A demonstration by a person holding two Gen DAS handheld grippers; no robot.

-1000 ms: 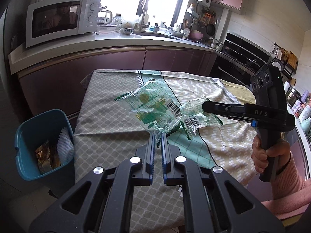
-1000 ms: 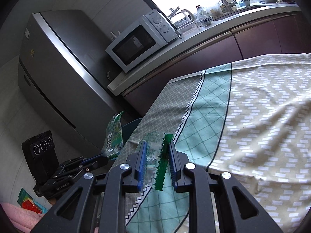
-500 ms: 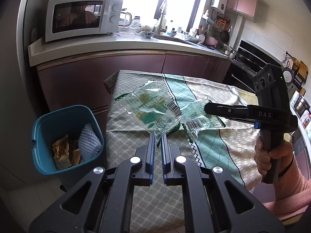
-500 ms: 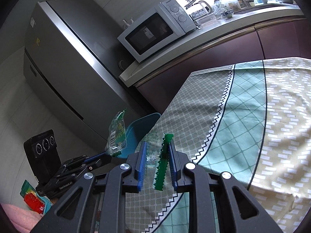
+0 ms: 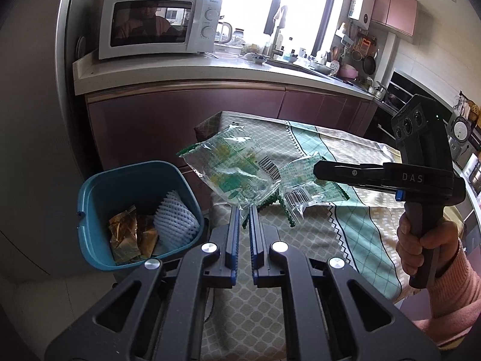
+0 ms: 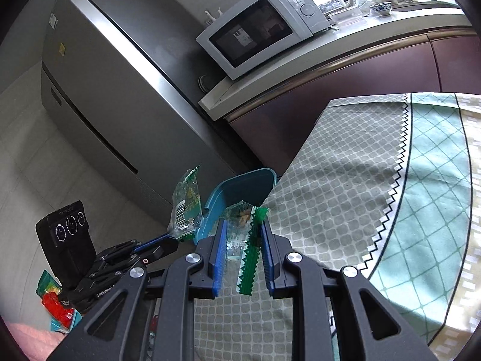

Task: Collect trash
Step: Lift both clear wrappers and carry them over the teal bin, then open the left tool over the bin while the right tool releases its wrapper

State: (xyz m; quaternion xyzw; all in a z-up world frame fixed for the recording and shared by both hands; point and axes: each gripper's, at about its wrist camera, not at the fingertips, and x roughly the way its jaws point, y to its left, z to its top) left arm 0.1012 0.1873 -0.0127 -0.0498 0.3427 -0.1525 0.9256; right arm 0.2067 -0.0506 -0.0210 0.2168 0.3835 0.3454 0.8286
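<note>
My left gripper (image 5: 244,210) is shut on a clear green-printed plastic wrapper (image 5: 231,168) and holds it above the table's left edge, just right of the teal trash bin (image 5: 90,198). My right gripper (image 6: 243,228) is shut on a second clear wrapper with a green serrated edge (image 6: 249,258); it shows in the left wrist view (image 5: 318,172), holding that wrapper (image 5: 303,186) over the table. The bin holds gold foil wrappers (image 5: 126,234) and a white foam net (image 5: 176,216). In the right wrist view the bin (image 6: 240,189) and the left gripper (image 6: 177,236) with its wrapper (image 6: 186,207) are ahead.
The table (image 5: 345,228) wears a grey, teal and beige patterned cloth. A counter with a white microwave (image 5: 156,24) and dark red cabinets (image 5: 210,114) stands behind. A steel fridge (image 6: 114,96) stands left of the bin. Coloured packaging (image 6: 57,303) lies on the floor.
Both grippers have moved left with their wrappers, towards the table's left edge. The trash bin now sits closer to the middle of both views.
</note>
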